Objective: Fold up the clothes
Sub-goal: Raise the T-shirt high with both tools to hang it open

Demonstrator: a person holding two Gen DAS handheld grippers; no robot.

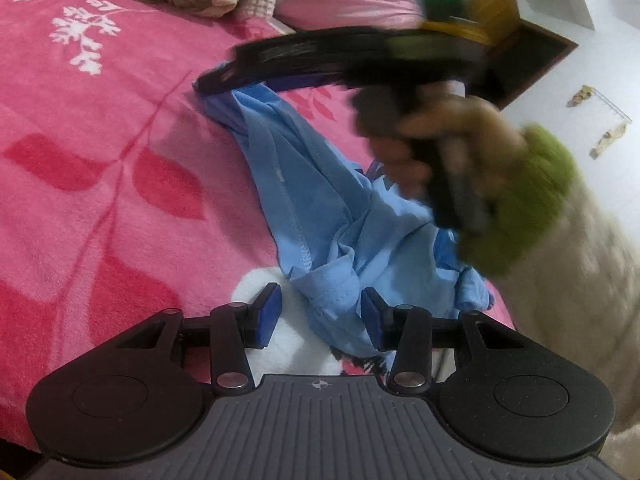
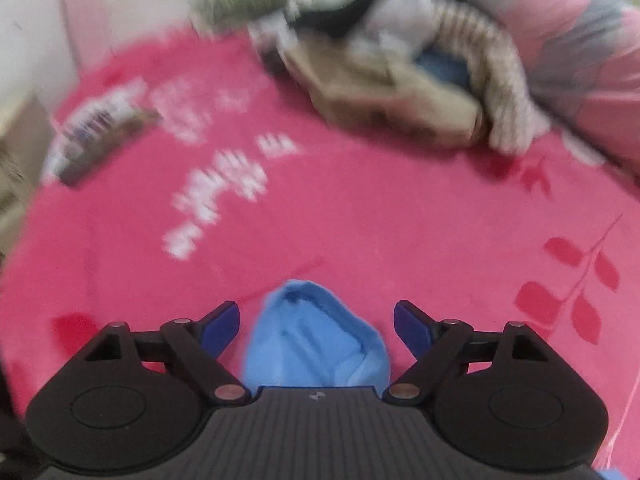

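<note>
A crumpled light blue garment (image 1: 320,208) lies stretched across a bed covered by a pink blanket (image 1: 100,160) with red and white leaf prints. The left tongs (image 1: 320,316) sit partly open, the near end of the garment between their blue pads; whether they pinch it cannot be told. The right tongs (image 2: 316,326), held in a hand (image 1: 440,148) with a green cuff, stand wide open over the garment's far end, pads clear of the cloth. A heap of other clothes (image 2: 400,80) rests by the pillows.

Crumpled blue garment (image 1: 320,216) on pink blanket (image 1: 100,152), left gripper (image 1: 320,316) parted around its hem, blurred right gripper (image 1: 216,80) beyond
</note>
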